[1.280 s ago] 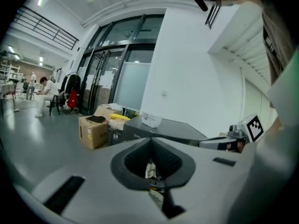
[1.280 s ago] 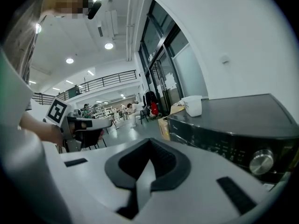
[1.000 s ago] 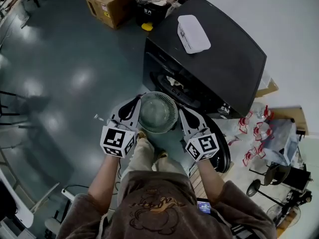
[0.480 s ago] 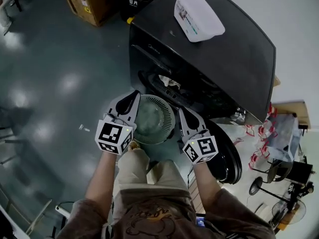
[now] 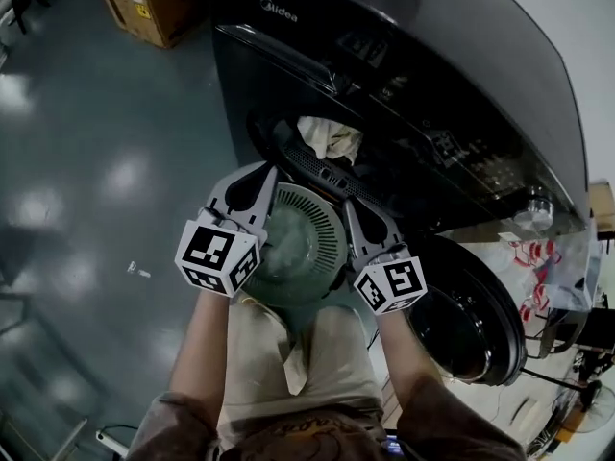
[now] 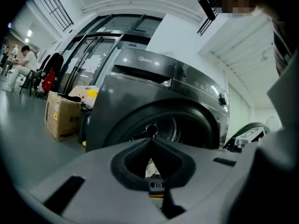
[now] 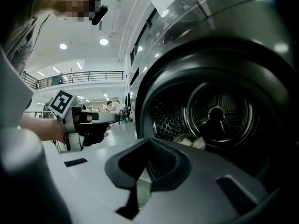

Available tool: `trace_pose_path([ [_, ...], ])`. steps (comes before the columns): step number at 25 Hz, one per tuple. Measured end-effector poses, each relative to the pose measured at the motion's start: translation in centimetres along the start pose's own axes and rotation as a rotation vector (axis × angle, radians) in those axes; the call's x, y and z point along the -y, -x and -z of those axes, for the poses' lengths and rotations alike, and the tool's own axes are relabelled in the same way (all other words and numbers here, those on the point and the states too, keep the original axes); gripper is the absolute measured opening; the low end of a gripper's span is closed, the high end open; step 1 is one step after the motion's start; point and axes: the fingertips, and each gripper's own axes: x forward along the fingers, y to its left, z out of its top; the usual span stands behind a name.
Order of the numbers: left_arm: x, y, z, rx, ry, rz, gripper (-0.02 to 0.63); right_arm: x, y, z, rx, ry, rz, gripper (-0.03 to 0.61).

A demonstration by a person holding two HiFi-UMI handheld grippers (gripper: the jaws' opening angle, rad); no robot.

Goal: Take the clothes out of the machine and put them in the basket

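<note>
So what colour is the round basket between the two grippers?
The basket is pale green, with a slatted rim; it shows best in the head view.

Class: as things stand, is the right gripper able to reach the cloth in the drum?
Probably not yet: the door is open, but the right gripper is shut on the green basket.

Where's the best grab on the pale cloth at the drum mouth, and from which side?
Pinch a raised fold of the pale cloth, probably from the front through the drum mouth. It lies bunched near the lower lip, folds up, and the door hangs open to the side.
</note>
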Motion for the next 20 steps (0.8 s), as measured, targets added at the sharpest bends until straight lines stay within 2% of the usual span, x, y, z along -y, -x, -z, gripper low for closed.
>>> trace_pose_path([
  [4,0.6,-0.5,4.3,0.004,-0.032,0.037,0.008,1.5,-0.1,3.9,0.038,0.013,0.006,-0.005],
  [8,1.0,-0.7,6.7,0.033,-0.060,0.043,0.008,2.4,0.0,5.9,0.084,0.021,-0.002,-0.005],
  [13,1.6,-0.2,7.9,0.087,-0.076,0.011,0.008,2.9,0.9,7.8,0.129,0.047,-0.011,-0.003],
  [20,4.0,0.6,8.3,0.060,-0.131,0.005,0.008,3.0,3.3,7.5,0.154,0.038,-0.015,-0.003],
])
